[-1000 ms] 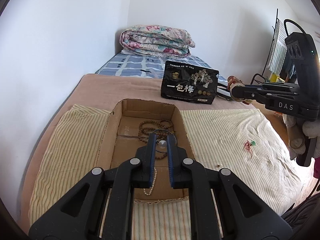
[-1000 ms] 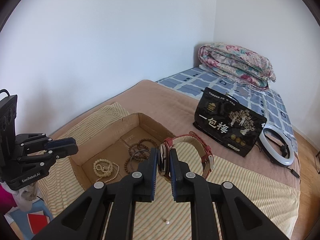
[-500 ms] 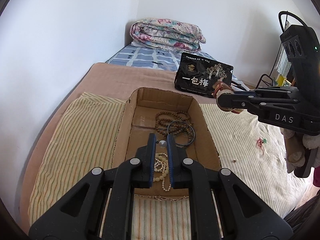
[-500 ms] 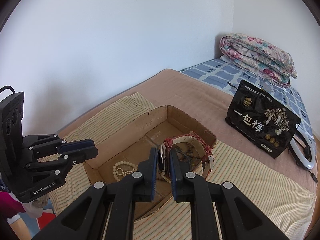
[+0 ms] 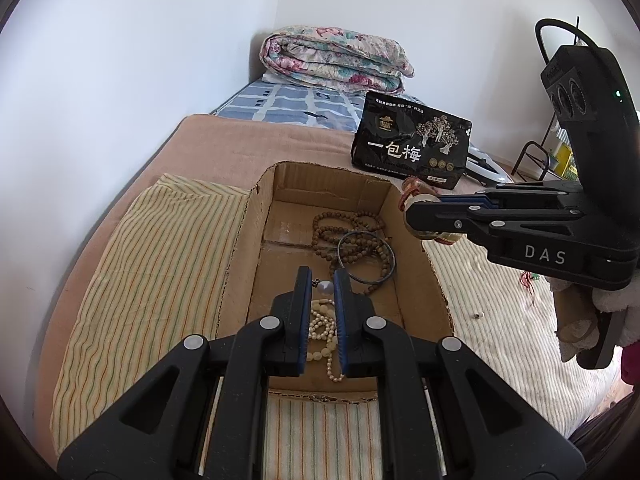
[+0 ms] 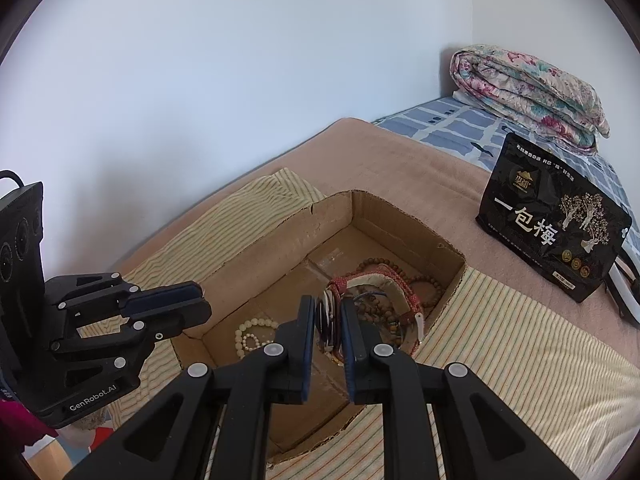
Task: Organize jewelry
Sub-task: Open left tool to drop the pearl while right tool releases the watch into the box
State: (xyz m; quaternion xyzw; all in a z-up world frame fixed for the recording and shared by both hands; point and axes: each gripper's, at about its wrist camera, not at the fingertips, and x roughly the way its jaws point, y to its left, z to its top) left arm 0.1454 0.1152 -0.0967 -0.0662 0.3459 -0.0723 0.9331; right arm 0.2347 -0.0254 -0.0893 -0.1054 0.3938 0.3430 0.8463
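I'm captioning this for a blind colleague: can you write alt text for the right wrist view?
The right gripper holds a red-strapped watch over an open cardboard box containing bead bracelets. The left gripper hovers at the box's near corner.

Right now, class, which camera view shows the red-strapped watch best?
The right wrist view: the watch sits pinched in the right gripper, strap looping over the cardboard box. The left wrist view shows only part of it.
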